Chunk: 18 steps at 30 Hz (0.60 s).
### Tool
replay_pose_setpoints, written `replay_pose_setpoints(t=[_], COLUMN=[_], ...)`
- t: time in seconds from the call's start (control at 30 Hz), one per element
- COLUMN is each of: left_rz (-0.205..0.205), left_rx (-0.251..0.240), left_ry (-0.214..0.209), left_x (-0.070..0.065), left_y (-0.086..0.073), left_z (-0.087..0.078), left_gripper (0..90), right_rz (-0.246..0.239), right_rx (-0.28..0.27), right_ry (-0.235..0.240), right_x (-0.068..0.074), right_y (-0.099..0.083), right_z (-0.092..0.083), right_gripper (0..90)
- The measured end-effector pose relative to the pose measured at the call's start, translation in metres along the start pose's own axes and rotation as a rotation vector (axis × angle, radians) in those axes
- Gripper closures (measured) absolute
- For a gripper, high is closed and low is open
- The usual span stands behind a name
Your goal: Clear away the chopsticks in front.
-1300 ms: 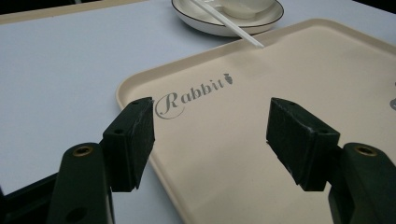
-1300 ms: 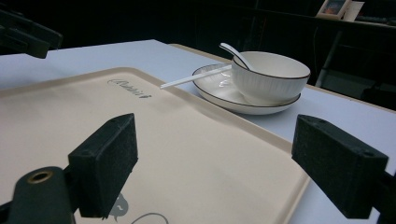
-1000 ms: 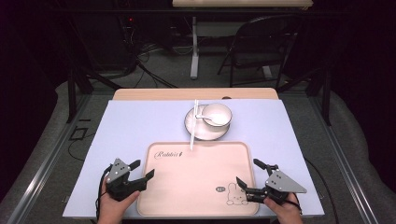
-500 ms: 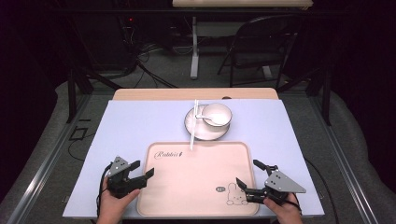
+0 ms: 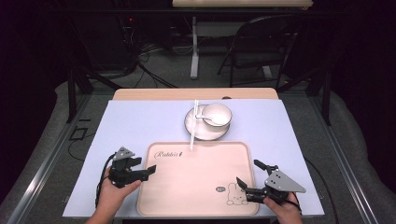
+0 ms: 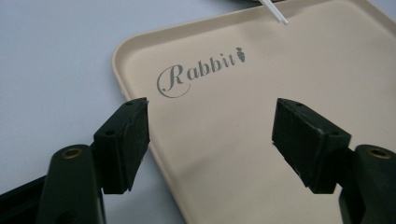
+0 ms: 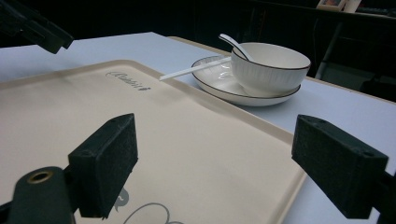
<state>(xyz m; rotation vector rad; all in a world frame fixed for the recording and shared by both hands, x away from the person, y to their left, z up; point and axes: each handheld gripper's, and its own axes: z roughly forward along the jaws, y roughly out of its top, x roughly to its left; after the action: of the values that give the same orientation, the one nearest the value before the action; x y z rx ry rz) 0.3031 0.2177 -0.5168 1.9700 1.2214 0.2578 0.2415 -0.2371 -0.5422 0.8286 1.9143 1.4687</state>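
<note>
- The tray [image 5: 198, 179] lies on the table, just in front of the plate [image 5: 205, 125] holding a bowl [image 5: 217, 113].
- Left gripper [image 5: 148, 169], jaws just widening with nothing between them, hovers at the tray's left rim.
- Right gripper [image 5: 247, 179] gapes empty over its right edge.
- Likely step: approach; next, each gripper should straddle its rim and close.

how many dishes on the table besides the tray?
2: a plate just beyond the tray's far edge, and a bowl standing on that plate, with a spoon in it. A white stick lies across the plate.
</note>
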Motion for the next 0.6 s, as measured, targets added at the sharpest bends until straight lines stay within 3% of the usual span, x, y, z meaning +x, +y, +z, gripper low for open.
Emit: replay_pose_setpoints(t=[0.13,0.33,0.6], left_rz=[-0.039,-0.052,-0.095], left_rx=[0.045,0.089,0.134], left_ry=[-0.029,-0.011,-0.003], left_x=[0.003,0.005,0.006], left_y=[0.012,0.025,0.056], left_z=[0.002,0.005,0.005], left_gripper=[25.5,25.5,22.0], right_rz=[0.003,0.006,0.008], right_rx=[0.003,0.005,0.010], right_ry=[-0.004,-0.006,-0.005], right_x=[-0.001,-0.001,-0.001], right_y=[0.000,0.000,-0.001], right_z=[-0.001,-0.001,-0.001], right_gripper=[14.0,14.0,14.0])
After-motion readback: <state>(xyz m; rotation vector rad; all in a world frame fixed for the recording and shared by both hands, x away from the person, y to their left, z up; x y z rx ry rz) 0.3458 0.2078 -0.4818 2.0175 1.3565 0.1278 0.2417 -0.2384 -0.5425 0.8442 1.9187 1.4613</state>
